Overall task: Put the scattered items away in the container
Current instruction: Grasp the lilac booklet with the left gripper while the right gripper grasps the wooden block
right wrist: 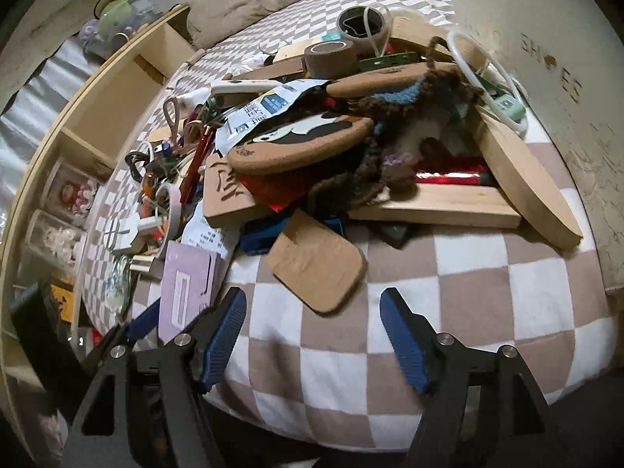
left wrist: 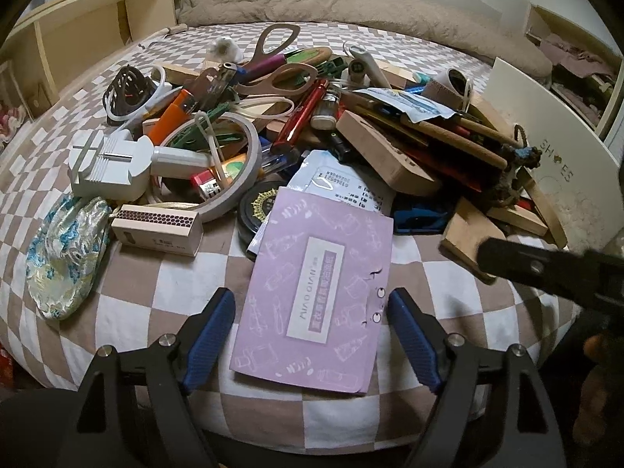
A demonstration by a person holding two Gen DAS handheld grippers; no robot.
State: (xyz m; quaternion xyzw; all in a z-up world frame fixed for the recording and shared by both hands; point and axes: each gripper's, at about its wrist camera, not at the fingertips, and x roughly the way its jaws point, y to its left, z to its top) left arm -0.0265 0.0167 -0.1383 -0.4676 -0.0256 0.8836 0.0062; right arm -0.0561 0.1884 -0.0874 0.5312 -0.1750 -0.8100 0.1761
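Blue-padded left tool (left wrist: 312, 335) spread wide astride flat lilac paper packet (left wrist: 312, 296) on checked bed sheet (left wrist: 163, 292), pads clear of it. Right tool (right wrist: 312, 335) likewise agape, empty, over bare checks. Beyond, heaped clutter; white shoe box (right wrist: 546, 39) at far right.
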